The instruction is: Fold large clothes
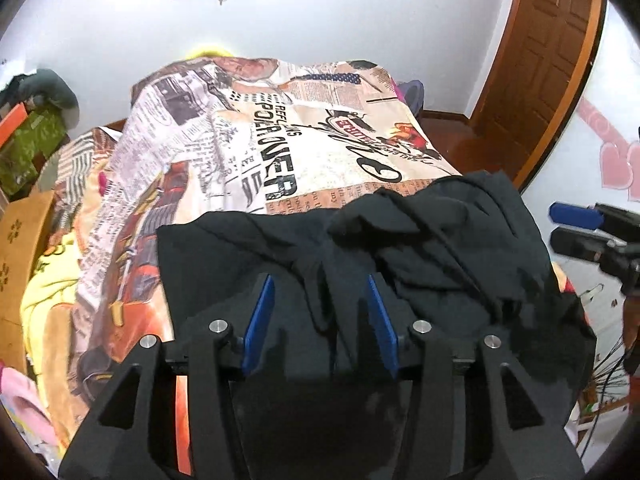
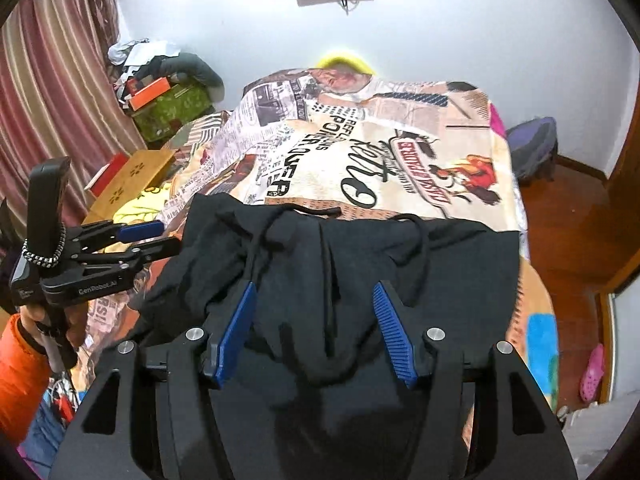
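lying rumpled at the lower centre of both frames, a black hoodie [image 1: 400, 248] covers a printed blanket [image 1: 280, 140]; left gripper [image 1: 322, 320] and right gripper [image 2: 316, 332] gape wide, empty

Both views are evenly and brightly lit by soft indoor light; its source cannot be made out. The white wall [image 1: 320, 32] is washed out to a pale bluish tone, and no hard glare is seen on it. Detail is lost in the black garment [image 1: 420, 248], whose folds are barely separated, and a dim shadow is cast on it between the gripper fingers. Strong fisheye bending is seen at the edges, where the door [image 1: 548, 60] is curved and dark corners are left. Slight softness is noted on the printed bedspread [image 2: 360, 152].
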A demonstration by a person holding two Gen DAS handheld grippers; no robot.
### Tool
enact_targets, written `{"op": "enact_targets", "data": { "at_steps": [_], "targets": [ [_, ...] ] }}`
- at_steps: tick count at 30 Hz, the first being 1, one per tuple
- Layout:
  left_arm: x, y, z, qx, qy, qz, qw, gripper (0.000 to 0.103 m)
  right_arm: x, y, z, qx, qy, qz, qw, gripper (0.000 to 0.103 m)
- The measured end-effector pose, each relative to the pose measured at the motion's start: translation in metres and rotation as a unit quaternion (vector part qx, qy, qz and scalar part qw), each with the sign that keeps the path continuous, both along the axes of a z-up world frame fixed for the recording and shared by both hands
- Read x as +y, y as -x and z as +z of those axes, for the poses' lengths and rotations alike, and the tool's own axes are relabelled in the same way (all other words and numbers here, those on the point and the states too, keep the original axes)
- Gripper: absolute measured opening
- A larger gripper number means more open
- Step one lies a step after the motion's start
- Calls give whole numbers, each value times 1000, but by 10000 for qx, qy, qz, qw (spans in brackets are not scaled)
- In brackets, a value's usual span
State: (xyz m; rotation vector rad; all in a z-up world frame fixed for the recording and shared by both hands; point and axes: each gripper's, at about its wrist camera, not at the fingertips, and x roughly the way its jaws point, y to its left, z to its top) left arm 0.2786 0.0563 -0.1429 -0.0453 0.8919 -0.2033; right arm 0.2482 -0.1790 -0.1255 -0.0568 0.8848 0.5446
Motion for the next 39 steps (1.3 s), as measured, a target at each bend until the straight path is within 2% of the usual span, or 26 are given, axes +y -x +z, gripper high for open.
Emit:
{"op": "enact_targets", "data": {
  "at_steps": [9, 13, 14, 15, 16, 18, 19, 21, 25, 32, 35, 39],
  "targets": [
    [-6, -52, -43, 551, 481, -167, 9972, 47, 15, -48, -44, 626, -111, 97, 9979, 57],
    [-13, -63, -53, 582, 551, -275, 9964, 47, 16, -57, -54, 841, -293, 129, 9959, 57],
    [-15, -65, -54, 577, 547, -294, 9964, 47, 16, -58, -54, 865, -360, 175, 9955, 54],
    [-15, -66, -53, 566, 548, -299, 9964, 46, 15, -58, -53, 883, -445, 250, 9948, 46],
    [-15, -65, -53, 538, 582, -316, 9964, 41, 15, -57, -52, 907, -552, 351, 9937, 42],
    [-14, -63, -49, 483, 725, -418, 9953, 28, 14, -56, -49, 957, -700, 436, 9920, 26],
    [-15, -61, -47, 467, 771, -467, 9948, 19, 13, -54, -46, 949, -756, 441, 9916, 24],
    [-17, -53, -37, 338, 733, -489, 9955, 15, 12, -50, -40, 948, -806, 489, 9910, 13],
    [-22, -31, -8, 34, 642, -584, 9962, 9, 10, -30, -17, 582, -713, 547, 9943, 10],
    [-25, 25, 42, -387, 569, -657, 9955, 9, 13, 27, 26, -161, -393, 708, 9966, 10],
    [-27, 45, 47, -391, 496, -666, 9958, 9, 15, 48, 31, -245, -281, 748, 9965, 10],
    [-31, 72, 40, -220, 287, -642, 9973, 9, 15, 69, 22, -123, -168, 762, 9969, 10]
  ]
}}
